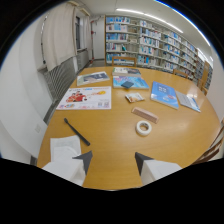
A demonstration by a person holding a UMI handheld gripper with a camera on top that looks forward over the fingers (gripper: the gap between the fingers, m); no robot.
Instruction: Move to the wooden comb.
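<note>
The gripper (112, 161) is held wide open and empty above the worktop (110, 135); the wooden comb (144, 115) lies flat at one o'clock, unobstructed for approach.

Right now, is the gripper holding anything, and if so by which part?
Nothing is held. The gripper is open with only bare table between its fingers; the wooden comb lies well beyond them, past the tape roll.

Table (110, 145): smooth wood, satin sheen. Comb (144, 114): matt wood. Tape roll (143, 128): white, matt. Poster (86, 98), 11 o'clock of comb: glossy paper. Black strip (76, 131): matt.
</note>
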